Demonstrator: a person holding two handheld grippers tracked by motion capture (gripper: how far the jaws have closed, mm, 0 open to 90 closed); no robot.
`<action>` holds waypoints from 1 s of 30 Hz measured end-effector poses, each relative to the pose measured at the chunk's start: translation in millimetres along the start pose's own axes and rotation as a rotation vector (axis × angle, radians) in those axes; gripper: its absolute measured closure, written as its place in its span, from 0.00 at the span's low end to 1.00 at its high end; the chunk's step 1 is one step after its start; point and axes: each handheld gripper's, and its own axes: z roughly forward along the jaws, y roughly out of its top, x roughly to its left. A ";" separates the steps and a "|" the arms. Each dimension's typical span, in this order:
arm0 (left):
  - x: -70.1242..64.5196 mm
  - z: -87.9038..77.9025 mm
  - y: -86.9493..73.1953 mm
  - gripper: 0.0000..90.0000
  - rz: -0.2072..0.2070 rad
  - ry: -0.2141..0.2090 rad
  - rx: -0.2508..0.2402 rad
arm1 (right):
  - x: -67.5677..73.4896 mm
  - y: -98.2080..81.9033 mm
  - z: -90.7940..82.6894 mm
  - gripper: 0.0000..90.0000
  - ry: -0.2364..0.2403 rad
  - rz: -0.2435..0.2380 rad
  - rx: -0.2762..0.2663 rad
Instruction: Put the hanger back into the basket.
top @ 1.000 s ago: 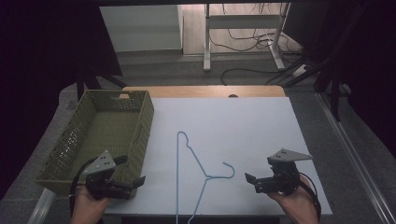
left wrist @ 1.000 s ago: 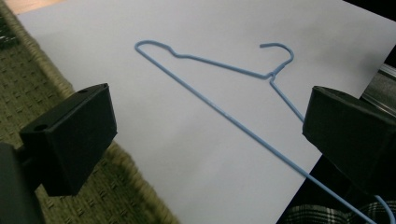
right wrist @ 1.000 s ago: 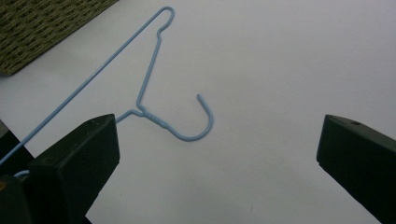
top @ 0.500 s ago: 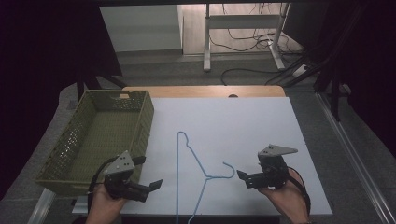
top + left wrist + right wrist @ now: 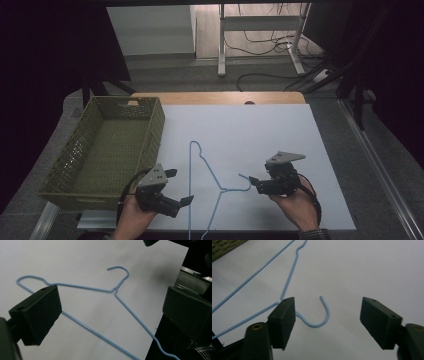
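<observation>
The blue wire hanger (image 5: 205,187) lies flat on the white table (image 5: 280,130) near its front edge, long straight side running from front to back, hook (image 5: 319,315) curling toward the right edge. The right gripper (image 5: 256,183) is the nearer one: the hook sits straight ahead between its jaws, which have just been closing yet remain spread, touching no wire. The left gripper (image 5: 177,187), jaws also spread apart with nothing between them, points at the long straight side from the side of the green basket (image 5: 80,190).
</observation>
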 end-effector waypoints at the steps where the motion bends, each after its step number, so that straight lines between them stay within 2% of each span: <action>1: 0.3 2.5 -0.3 0.03 0.000 -0.001 0.002 | 0.2 0.7 2.9 0.39 0.001 -0.002 0.007; 3: 1.1 7.0 -1.3 0.03 -0.003 -0.007 0.005 | 0.8 2.4 12.9 0.46 0.004 -0.010 0.028; 6: 2.4 12.9 -3.4 0.03 -0.010 -0.008 0.007 | 1.4 3.1 19.4 0.51 0.004 -0.020 0.043; 7: 3.7 16.8 -5.2 0.03 -0.017 -0.015 0.009 | 1.5 3.4 25.4 0.56 0.000 -0.028 0.056; 8: 3.7 16.8 -5.2 0.03 -0.017 -0.015 0.009 | 1.5 3.4 25.4 0.56 0.000 -0.028 0.056; 9: 4.5 20.8 -7.0 0.03 -0.023 -0.019 0.009 | 0.6 3.5 31.7 0.62 0.003 -0.031 0.065; 14: 7.1 26.1 -10.6 0.03 -0.008 -0.019 0.013 | -1.1 1.9 42.3 0.71 -0.003 -0.038 0.081; 15: 8.9 27.0 -12.9 0.02 -0.014 -0.037 -0.001 | -2.4 0.5 46.2 0.74 -0.001 -0.037 0.081; 21: 11.9 29.2 -16.7 0.02 -0.026 -0.042 0.006 | -3.8 -5.3 55.8 0.80 -0.013 -0.048 0.094; 26: 8.8 33.8 -18.0 0.02 -0.002 -0.033 0.039 | -2.3 -9.8 65.4 0.84 -0.021 -0.067 0.120; 30: 6.8 36.1 -18.5 0.01 0.009 -0.033 0.051 | -4.0 -12.7 70.8 0.86 -0.016 -0.060 0.134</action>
